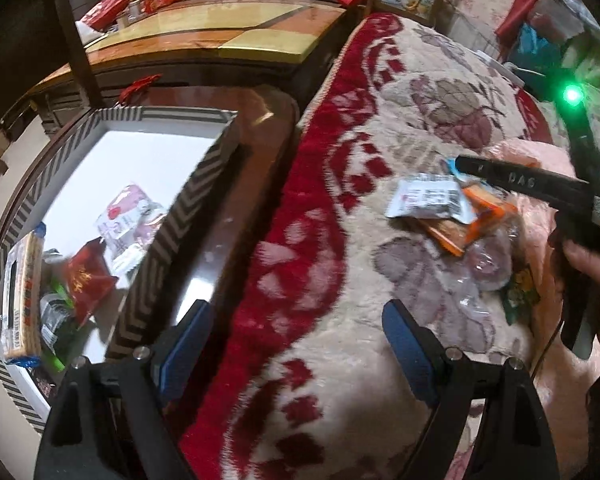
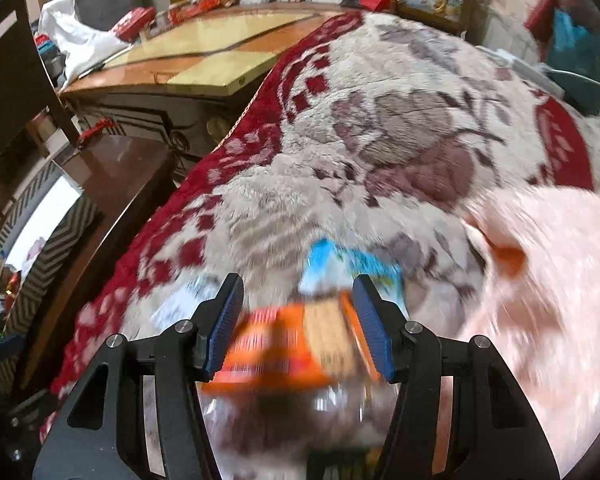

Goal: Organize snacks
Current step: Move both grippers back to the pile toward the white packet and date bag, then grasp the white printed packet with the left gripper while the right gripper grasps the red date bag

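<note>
Left gripper (image 1: 296, 344) nearest the lens, jaws spread wide, nothing between the pads; it hangs over the seam where a dark table (image 1: 236, 200) meets a red-and-cream blanket (image 1: 340, 280).

Far left on the table: a box (image 1: 172, 216) with zigzag-striped walls and a white floor. Inside, left to right: a long cracker pack (image 1: 22, 296) along the near-left wall, a green-and-black packet (image 1: 58, 316), a red pouch (image 1: 86, 280), a pink-and-white packet (image 1: 130, 220) (lying apart from the other three, nearer the middle).

Right, on the blanket: a loose heap of snacks, a white packet (image 1: 428, 200) on top, an orange pack (image 1: 472, 220) under it, clear wrappers (image 1: 488, 268) beside. A hand (image 1: 592, 264) holds the right gripper (image 2: 298, 312) over that heap.

Right wrist view is blurred. Jaws partly apart, astride the orange pack (image 2: 292, 344); a blue packet (image 2: 340, 268) lies just beyond. Pads do not look pressed on anything, so released. Pink cloth (image 2: 540, 280) at far right.
</note>
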Demonstrator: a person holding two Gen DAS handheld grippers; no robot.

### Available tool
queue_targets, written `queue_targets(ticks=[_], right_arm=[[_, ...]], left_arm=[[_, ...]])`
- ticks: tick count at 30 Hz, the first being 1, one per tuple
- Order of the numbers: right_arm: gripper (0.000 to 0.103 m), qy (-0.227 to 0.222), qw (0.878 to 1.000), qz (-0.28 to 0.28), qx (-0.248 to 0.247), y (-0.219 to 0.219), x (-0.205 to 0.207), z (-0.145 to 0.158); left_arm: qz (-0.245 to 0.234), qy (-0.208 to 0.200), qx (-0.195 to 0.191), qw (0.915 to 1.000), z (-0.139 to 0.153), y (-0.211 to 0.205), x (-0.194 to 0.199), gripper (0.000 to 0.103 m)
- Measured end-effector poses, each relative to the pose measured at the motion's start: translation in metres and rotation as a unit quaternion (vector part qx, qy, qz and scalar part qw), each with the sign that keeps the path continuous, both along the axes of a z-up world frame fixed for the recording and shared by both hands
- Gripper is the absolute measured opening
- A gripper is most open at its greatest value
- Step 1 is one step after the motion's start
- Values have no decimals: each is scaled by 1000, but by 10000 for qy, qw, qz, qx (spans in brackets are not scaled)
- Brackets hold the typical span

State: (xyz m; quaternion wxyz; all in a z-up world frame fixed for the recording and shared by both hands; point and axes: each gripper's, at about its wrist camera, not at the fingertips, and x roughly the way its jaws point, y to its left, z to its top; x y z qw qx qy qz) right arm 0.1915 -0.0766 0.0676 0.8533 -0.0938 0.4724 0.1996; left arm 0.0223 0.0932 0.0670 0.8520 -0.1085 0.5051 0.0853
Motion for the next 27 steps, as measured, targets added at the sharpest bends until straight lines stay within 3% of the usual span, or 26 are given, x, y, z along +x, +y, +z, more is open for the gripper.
queue_targets(ticks=[4, 8, 11, 19, 27], right_arm=[[57, 336, 9978, 407, -402, 16, -4, -20], [58, 265, 9926, 1186, -2, 26, -62, -10], [58, 352, 9894, 1395, 194, 26, -93, -2], [62, 190, 9949, 549, 824, -44, -140, 11], [64, 285, 9958, 21, 864, -68, -132, -7]], left_arm=[[156, 7, -117, 9998, -2, 12, 2, 88], [265, -18, -173, 9995, -2, 18, 4, 88], [308, -18, -329, 9990, 0, 19, 6, 88], [135, 35, -574, 9983, -1, -2, 22, 88], [53, 231, -763, 9968, -16, -24, 46, 88]])
